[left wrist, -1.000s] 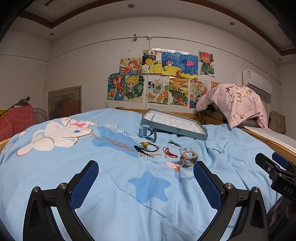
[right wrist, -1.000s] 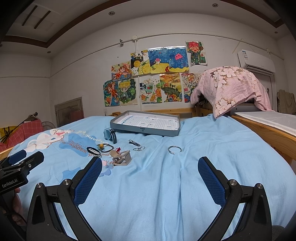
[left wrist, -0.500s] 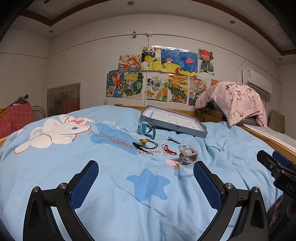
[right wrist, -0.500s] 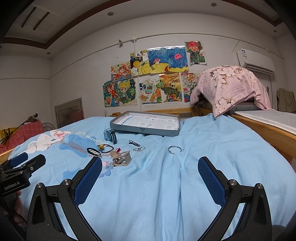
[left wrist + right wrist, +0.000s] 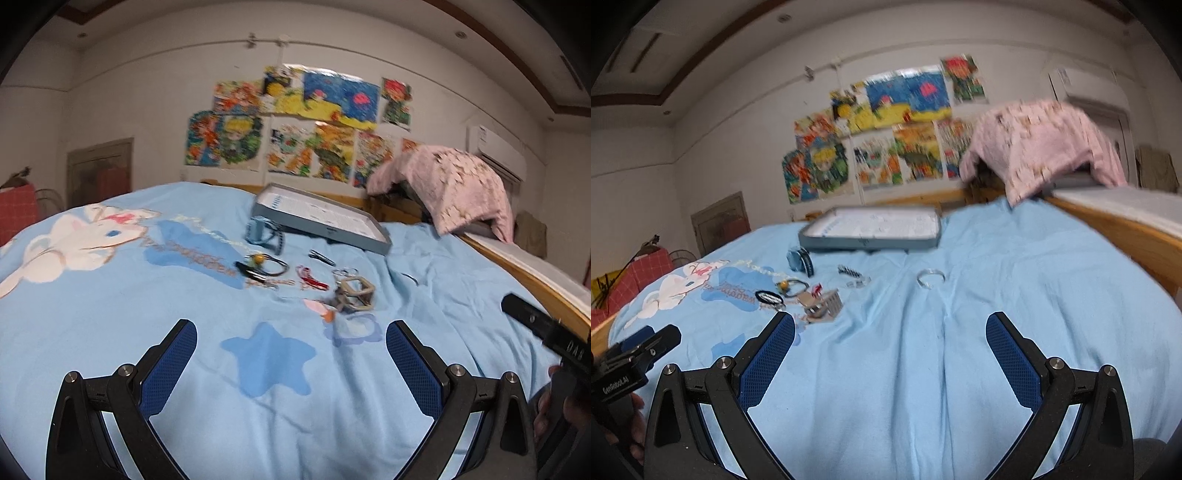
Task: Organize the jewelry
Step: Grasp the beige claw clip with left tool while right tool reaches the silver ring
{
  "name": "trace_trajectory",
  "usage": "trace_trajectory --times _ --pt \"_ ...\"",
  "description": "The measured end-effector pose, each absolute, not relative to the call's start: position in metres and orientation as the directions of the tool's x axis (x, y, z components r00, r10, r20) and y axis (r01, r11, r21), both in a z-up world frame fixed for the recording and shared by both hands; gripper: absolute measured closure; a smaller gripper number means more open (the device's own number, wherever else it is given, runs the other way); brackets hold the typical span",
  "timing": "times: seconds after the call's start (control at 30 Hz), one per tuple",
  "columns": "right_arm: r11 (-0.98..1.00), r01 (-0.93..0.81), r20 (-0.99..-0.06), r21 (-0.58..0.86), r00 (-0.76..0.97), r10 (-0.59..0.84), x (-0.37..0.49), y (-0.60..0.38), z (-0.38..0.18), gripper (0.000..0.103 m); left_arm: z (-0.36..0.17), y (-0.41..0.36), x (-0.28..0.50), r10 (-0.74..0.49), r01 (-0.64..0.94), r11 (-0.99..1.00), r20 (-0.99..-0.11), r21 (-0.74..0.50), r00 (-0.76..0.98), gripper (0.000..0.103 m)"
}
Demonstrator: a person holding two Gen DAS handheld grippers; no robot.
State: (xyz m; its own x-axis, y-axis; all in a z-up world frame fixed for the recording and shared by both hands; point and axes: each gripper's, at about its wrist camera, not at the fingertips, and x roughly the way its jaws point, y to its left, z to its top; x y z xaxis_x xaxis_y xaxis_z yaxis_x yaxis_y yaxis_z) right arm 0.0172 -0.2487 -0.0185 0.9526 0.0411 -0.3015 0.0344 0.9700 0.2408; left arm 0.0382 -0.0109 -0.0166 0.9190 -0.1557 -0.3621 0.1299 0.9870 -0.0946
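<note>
While both views smear and tilt where a moment ago they were sharp and level, our left gripper (image 5: 291, 354) and right gripper (image 5: 890, 350) hang wide open and empty over the bedspread (image 5: 923, 369). The jewelry lies ahead: clip (image 5: 354, 291) at 12 o'clock, bangle (image 5: 930, 277) at 12, tray (image 5: 321, 218) beyond. We judge we have begun swinging toward a first pick; nothing is sorted.

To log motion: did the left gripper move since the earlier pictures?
Yes. In its own view the grey tray now sits lower and nearer, and the picture is tilted and blurred; the left gripper advanced towards it.
</note>
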Motion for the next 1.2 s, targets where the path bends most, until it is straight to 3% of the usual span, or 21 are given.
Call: trace_trajectory --times 0.13,0.3,0.47,0.63,0.8,1.0,1.2 --pt "0.962 0.02 -0.341 0.273 0.937 0.078 0.031 -0.262 -0.014 0.001 -0.014 -0.028 0.062 -0.196 0.197 0.98 -0.396 -0.038 0.897 0.0" --pt "0.959 -0.021 -0.365 0.282 0.922 0.127 0.059 -0.28 -0.003 0.001 -0.013 -0.047 0.1 -0.262 0.261 0.963 -0.431 -0.064 0.863 0.001" --pt "0.976 -0.042 -0.397 0.215 0.909 0.126 0.099 -0.293 0.008 0.002 -0.024 -0.064 0.138 -0.289 0.292 0.954 -0.498 -0.073 0.818 0.016" --pt "0.981 -0.056 -0.463 0.186 0.875 0.138 0.143 -0.299 0.003 0.024 -0.036 -0.077 0.165 -0.29 0.308 0.949 -0.544 -0.061 0.787 0.027" --pt "0.974 -0.096 -0.534 0.207 0.823 0.195 0.186 -0.301 -0.016 0.038 -0.052 -0.084 0.193 -0.285 0.308 0.949 -0.598 -0.068 0.749 0.035" --pt "0.981 -0.119 -0.602 0.155 0.776 0.189 0.231 -0.292 -0.046 0.045 -0.06 -0.084 0.221 -0.316 0.33 0.939 -0.611 -0.094 0.725 0.036" --pt "0.98 -0.121 -0.643 0.155 0.741 0.193 0.264 -0.29 -0.064 0.051 -0.07 -0.087 0.244 -0.356 0.353 0.926 -0.615 -0.131 0.704 0.044"
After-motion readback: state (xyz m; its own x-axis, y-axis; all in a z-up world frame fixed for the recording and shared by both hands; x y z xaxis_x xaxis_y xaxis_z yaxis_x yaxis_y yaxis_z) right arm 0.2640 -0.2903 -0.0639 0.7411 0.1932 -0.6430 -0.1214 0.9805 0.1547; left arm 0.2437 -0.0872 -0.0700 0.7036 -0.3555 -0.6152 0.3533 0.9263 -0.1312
